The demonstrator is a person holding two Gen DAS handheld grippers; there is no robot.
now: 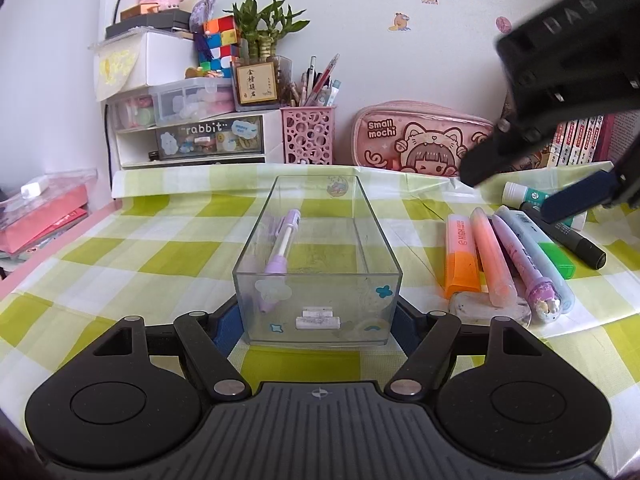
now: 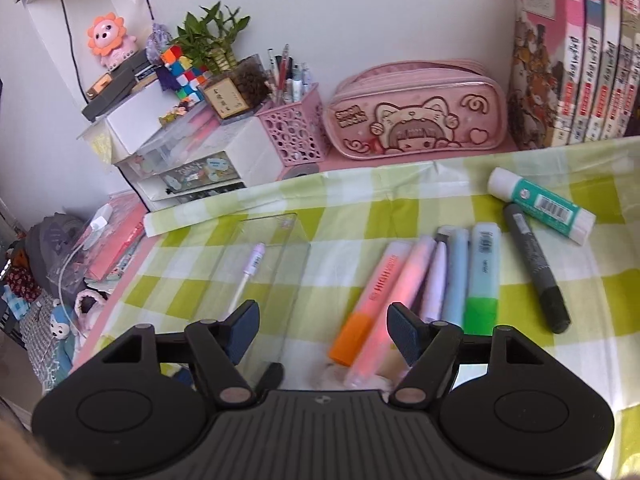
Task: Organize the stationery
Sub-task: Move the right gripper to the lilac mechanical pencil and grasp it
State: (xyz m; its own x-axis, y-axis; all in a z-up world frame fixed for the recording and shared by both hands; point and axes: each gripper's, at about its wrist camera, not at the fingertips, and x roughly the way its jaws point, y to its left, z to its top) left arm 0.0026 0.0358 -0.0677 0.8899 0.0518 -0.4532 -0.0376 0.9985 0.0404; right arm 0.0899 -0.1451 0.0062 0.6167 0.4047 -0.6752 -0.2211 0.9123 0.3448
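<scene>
Nearest to me, my left hand-held gripper (image 1: 318,320) is clamped on the near end of the clear plastic box (image 1: 316,264), its pads against the two side walls, steadying it on the green-checked tabletop (image 1: 120,248). I judge the box light, stiff and slick-walled, so a grip across the short end holds it, but a squeeze too hard could flex or crack it. Inside it lies one purple pen (image 1: 282,248), along the left wall, and nothing else that I can make out apart from stickers on the walls.

My right hand-held gripper (image 2: 322,334) is released, jaws apart with nothing between the pads, hanging above the near ends of the loose markers to the right of the box. There lie, side by side and touching, an orange highlighter (image 2: 370,300), a pink highlighter (image 2: 396,296), a lilac pen (image 2: 436,280), a pale blue pen (image 2: 454,276) and a green-capped highlighter (image 2: 482,272). All look light, rigid and smooth; they would roll, so I would take one across the middle of its barrel.

Farther right lie a black marker (image 2: 534,264) and, touching its far end, a glue stick (image 2: 540,204).

At the far edge, a pink pen holder (image 2: 294,136) stands full of pens, and a pink pencil case (image 2: 416,112) lies closed.
</scene>
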